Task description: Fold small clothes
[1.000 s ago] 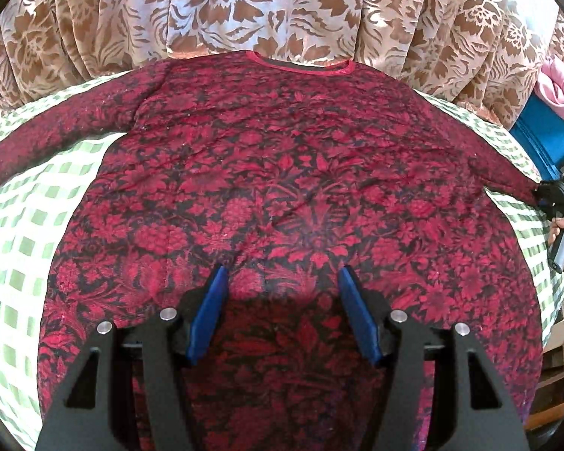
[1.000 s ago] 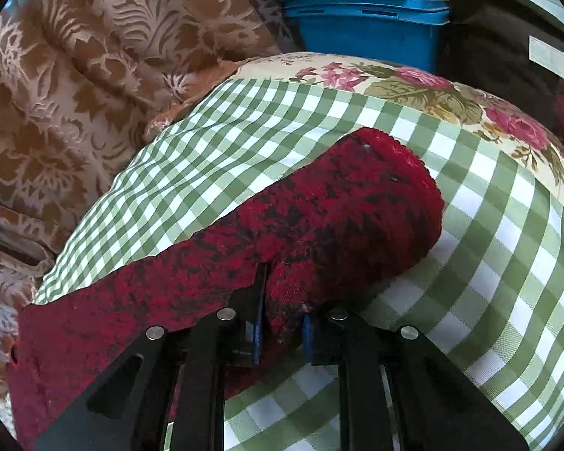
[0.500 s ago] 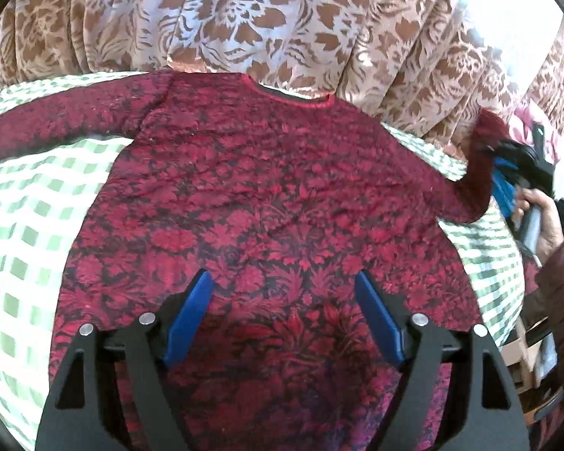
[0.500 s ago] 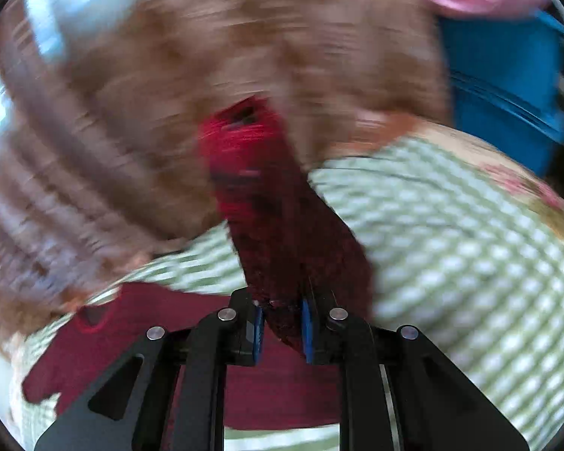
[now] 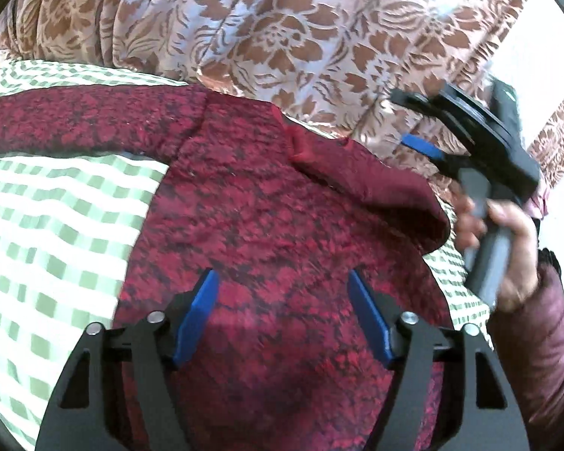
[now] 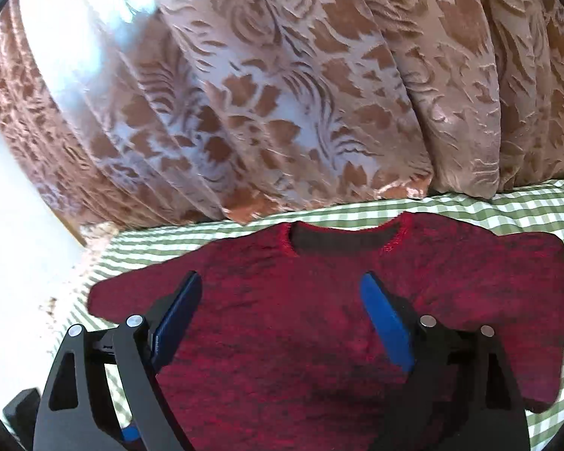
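A sweater [image 5: 282, 225] in deep red with a black floral pattern is seen, its neckline [image 6: 398, 238] edged in brighter red and its inside at the neck shown dark. The cloth [image 5: 56, 203] under it is checked in pale green and white. The curtain [image 6: 282, 94] behind is patterned with brown flowers and leaves on a pale, greyish-lilac ground. Both grippers are built of black parts with silver pins, and their pads [image 5: 195, 315] are faced in blue; the same blue is seen on the right gripper's pads [image 6: 385, 323]. A grey handle [image 5: 488, 248] is seen, and a maroon quilted cuff [image 5: 545, 357].
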The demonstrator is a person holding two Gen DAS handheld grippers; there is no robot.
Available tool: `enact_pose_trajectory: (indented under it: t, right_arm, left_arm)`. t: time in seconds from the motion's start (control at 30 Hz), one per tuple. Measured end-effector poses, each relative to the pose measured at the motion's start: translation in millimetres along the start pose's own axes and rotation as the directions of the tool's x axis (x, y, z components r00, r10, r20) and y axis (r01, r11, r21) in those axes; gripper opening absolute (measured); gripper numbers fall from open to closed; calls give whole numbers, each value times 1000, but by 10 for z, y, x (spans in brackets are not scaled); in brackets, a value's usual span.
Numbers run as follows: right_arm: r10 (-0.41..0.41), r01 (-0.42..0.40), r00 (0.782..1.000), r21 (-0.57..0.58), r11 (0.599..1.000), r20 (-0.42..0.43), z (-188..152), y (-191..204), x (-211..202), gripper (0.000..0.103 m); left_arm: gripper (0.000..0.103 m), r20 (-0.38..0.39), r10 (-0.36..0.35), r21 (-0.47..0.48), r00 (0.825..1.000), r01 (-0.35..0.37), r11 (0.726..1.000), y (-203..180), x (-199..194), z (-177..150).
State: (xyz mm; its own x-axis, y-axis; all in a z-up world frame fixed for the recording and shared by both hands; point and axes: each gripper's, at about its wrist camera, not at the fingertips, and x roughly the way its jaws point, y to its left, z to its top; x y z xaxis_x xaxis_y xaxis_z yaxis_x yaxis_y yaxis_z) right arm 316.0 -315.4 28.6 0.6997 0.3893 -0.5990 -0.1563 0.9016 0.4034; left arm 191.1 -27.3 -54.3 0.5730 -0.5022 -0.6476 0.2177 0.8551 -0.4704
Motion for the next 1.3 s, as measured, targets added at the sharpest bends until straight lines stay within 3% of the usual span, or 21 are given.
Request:
enact_pose_trajectory:
  t: [0.1, 0.27, 0.47, 0.63, 0.73, 0.77, 0.8, 0.83, 0.87, 0.97, 1.1, 1.3]
  right_arm:
    - [2, -2, 1000, 29, 1000, 4, -130, -159, -251, 86]
    - [-66, 66, 998, 96, 993, -2, -542, -654, -719, 86]
    - [-187, 195, 981, 223, 955, -57, -1102, -1394, -1142, 86]
    - [-246, 259, 966, 262, 930, -80, -1273, -1661, -1201, 86]
    - [-263, 279, 960, 281, 918, -96, -1262, -1739, -1087, 86]
    - [-265, 283, 959, 289, 914, -101, -1258, -1761, -1050, 86]
    - [-263, 281, 960, 299, 912, -100, -1250, -1784, -1011, 86]
    - [-259, 277, 961, 304, 912, -98, -1230, -1787, -975, 86]
    - [-258, 275, 961, 305, 912, -95, -1209, -1785, -939, 86]
    - [-240, 254, 967, 312, 916, -81, -1153, -1749, -932, 86]
    - [-112, 108, 994, 296, 949, -4, -1113, -1582, -1095, 86]
    - [-24, 11, 999, 241, 971, 49, -901, -1236, -959, 85]
  left_arm:
    - [64, -1, 6, -24, 1000, -6, 1000, 90, 89, 155]
    - [64, 4, -5, -24, 1000, 5, 1000, 51, 267, 442]
    - [71, -44, -15, -22, 999, 14, 1000, -185, 841, 942]
    - [71, -91, 15, -36, 996, -19, 999, -353, 1333, 1190]
    - [60, -135, 17, -57, 991, -24, 998, -398, 1616, 1245]
    - [40, -148, 20, -59, 989, -29, 998, -416, 1702, 1248]
    - [27, -156, 31, -51, 987, -39, 998, -436, 1757, 1245]
    - [25, -151, 53, -37, 987, -59, 998, -471, 1795, 1247]
    - [12, -138, 59, -25, 989, -63, 998, -509, 1808, 1248]
    - [10, -62, 56, 16, 996, -55, 998, -621, 1627, 1314]
    - [10, 18, 72, 21, 997, -73, 997, -555, 1271, 1390]
    - [10, 64, 138, 22, 988, -140, 990, -333, 937, 1322]
